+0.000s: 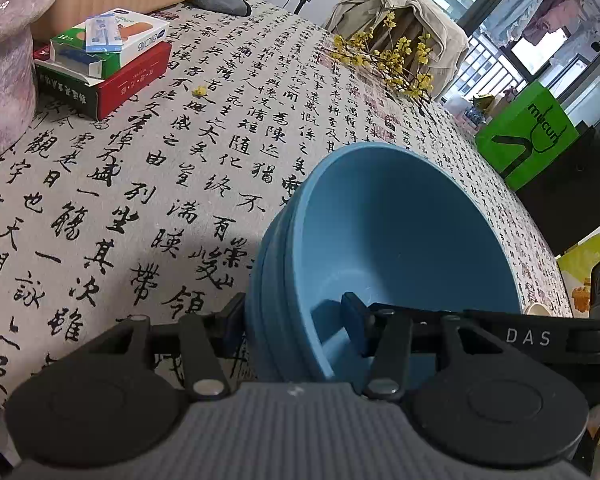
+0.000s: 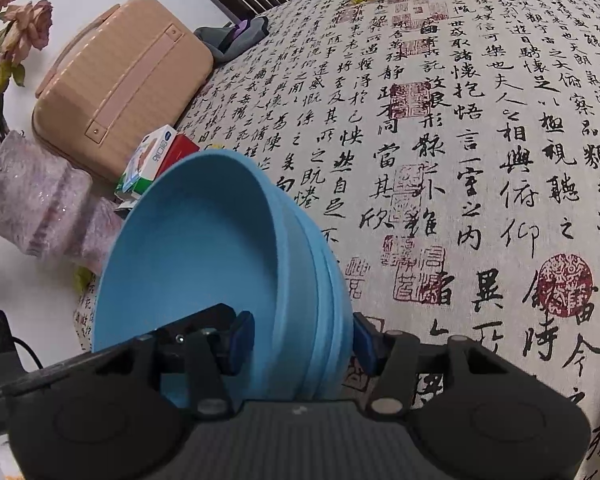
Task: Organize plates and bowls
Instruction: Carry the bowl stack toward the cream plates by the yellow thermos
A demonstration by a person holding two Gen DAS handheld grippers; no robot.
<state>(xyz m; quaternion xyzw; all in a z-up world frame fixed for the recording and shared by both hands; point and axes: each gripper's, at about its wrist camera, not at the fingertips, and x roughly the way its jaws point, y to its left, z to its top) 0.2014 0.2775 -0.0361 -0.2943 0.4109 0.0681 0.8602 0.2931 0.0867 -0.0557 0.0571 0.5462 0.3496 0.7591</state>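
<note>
A stack of blue bowls (image 1: 400,240) fills the lower middle of the left wrist view, above the calligraphy tablecloth (image 1: 140,200). My left gripper (image 1: 296,324) straddles the stack's near wall, one pad outside and one inside the top bowl, and is shut on it. In the right wrist view the same stack of blue bowls (image 2: 188,248) shows from its other side. My right gripper (image 2: 302,338) clamps that wall the same way, with its left pad inside and its right pad outside. Whether the stack rests on the cloth I cannot tell.
Stacked cartons (image 1: 104,64) and a pink vase (image 1: 4,60) stand at the far left. Yellow flower sprigs (image 1: 396,60) lie at the far edge. A green box (image 1: 528,136) and a black box sit to the right. A peach case (image 2: 120,80) stands behind the cartons.
</note>
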